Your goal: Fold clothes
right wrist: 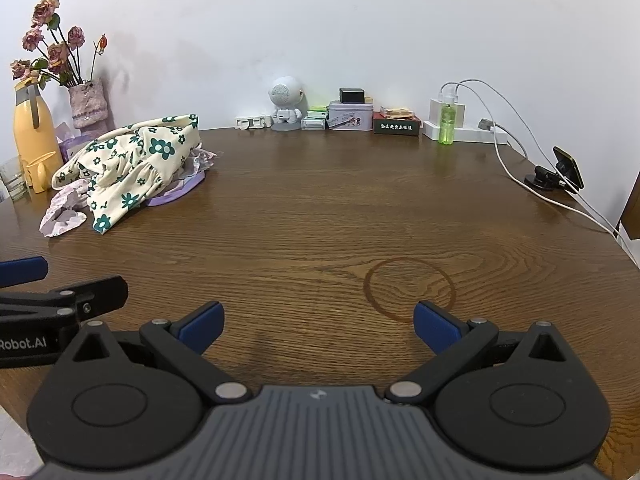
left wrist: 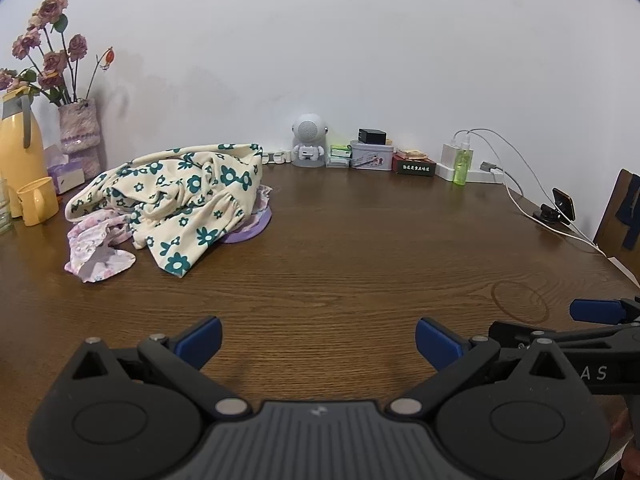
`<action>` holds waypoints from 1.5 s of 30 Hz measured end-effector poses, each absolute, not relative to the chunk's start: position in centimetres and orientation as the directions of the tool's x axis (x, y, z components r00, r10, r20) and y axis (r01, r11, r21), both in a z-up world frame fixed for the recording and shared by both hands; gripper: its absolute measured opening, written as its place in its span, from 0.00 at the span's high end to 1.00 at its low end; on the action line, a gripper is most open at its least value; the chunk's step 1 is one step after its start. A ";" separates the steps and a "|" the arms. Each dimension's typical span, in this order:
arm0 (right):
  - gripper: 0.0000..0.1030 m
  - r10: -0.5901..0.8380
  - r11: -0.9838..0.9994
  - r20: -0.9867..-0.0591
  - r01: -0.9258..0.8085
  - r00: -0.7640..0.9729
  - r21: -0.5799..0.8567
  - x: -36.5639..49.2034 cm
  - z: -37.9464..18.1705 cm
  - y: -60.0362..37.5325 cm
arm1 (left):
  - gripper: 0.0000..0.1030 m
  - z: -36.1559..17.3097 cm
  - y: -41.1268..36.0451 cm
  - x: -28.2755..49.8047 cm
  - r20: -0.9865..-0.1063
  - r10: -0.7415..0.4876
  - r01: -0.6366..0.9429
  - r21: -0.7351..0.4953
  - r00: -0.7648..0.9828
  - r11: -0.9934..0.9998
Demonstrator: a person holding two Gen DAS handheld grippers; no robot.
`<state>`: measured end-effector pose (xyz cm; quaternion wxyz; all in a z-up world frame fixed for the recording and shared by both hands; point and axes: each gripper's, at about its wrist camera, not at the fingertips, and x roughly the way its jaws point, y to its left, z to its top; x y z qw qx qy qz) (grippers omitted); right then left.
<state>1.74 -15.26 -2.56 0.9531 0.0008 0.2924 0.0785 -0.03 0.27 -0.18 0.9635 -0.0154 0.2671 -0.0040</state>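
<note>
- My left tool is wide open. Its two blue fingers are far apart and hold nothing.
- My right tool is wide open too, with nothing between its blue fingers.
- Both tools hang low over the near part of the brown desk, side by side. I can see my right tool at the right edge of the left view.
- The clothes lie in a messy pile at the far left of the desk, well apart from both tools.
- On top is a cream cloth with green flowers. Under it are a pale pink cloth and a purple one.
- Behind the pile stand a yellow jug, a yellow cup and a vase of pink flowers.
- Along the back wall are a little white robot toy, a tin box and a green bottle.
- A white cable runs along the right side of the desk, past a phone on a stand.
- A ring mark shows on the wood just in front of my right tool.
</note>
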 end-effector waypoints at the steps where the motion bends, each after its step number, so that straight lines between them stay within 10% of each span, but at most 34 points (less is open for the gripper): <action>1: 0.00 0.154 0.987 -0.553 -0.150 0.819 0.053 1.7 -2.6 -15.3 | 0.00 -0.2 0.4 0.0 -0.515 -0.017 0.000 -0.032 0.857 0.999; 45: 0.00 0.185 0.982 -0.530 -0.172 0.827 0.074 1.3 -2.9 -15.3 | 0.00 -1.2 1.8 -0.4 -0.483 -0.014 0.001 -0.028 0.876 1.000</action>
